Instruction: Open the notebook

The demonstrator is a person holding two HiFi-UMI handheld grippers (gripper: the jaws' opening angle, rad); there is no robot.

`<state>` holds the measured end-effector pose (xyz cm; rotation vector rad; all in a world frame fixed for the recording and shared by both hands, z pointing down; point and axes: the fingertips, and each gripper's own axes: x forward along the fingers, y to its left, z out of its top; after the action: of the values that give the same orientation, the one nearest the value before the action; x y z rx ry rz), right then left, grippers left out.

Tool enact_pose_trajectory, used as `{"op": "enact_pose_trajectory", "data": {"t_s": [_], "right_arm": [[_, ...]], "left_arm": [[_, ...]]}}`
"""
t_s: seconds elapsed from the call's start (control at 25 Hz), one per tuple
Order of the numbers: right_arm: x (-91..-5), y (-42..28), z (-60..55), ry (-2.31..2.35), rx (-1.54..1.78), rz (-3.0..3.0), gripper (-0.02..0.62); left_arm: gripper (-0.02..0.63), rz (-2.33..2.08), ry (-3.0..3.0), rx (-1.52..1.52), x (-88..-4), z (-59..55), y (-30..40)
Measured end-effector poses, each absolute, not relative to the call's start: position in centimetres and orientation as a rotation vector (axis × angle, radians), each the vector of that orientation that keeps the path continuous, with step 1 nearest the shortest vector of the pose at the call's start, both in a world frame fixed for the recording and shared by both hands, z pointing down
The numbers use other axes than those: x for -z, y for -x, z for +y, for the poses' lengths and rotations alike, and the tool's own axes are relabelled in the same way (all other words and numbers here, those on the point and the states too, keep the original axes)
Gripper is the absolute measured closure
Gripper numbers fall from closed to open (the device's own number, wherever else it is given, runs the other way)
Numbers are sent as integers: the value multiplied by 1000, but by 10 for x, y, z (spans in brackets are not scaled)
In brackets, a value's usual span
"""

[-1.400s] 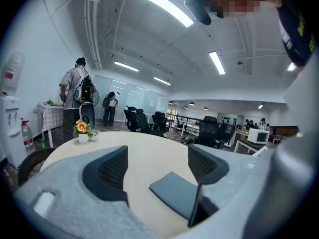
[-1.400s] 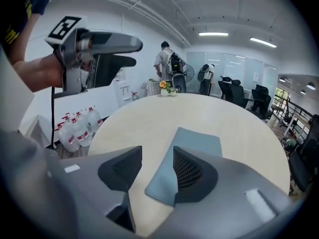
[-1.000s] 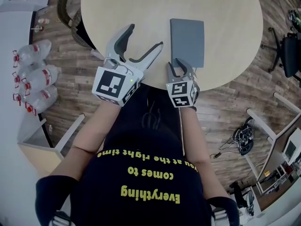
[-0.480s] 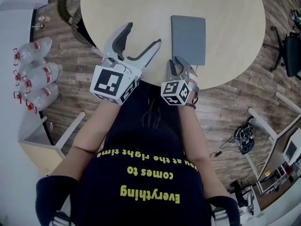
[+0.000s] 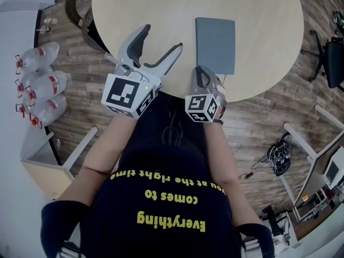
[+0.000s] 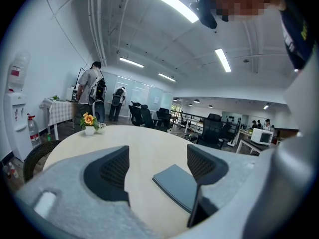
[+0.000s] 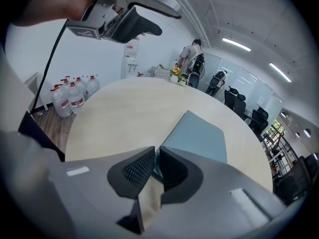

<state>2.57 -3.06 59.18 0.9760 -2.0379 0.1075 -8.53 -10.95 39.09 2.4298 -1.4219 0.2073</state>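
We've a round pale surface (image 5: 161,4) in an office rm, wood floor (image 5: 80,95). Our left gripper (image 5: 161,39) gapes, empty. The right gripper (image 5: 200,71) has just been closing and nips a corner of the notebook (image 5: 215,44).

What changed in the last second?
The right gripper has just been closing its jaws, which now pinch the near corner of the notebook. The left gripper stayed open and in place. The notebook has not moved and its cover is still shut.

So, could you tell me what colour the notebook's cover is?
Plain blue-grey notebook, clearest in the head view.
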Motion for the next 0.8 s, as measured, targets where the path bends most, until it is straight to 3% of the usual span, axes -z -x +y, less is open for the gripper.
{"op": "enact_pose_trajectory", "data": {"t_s": [0.8], "right_arm": [[-470, -98, -63, -1502, -464, -2301, 563]], "left_arm": [[238, -1408, -2452, -199, -383, -114, 93]]}}
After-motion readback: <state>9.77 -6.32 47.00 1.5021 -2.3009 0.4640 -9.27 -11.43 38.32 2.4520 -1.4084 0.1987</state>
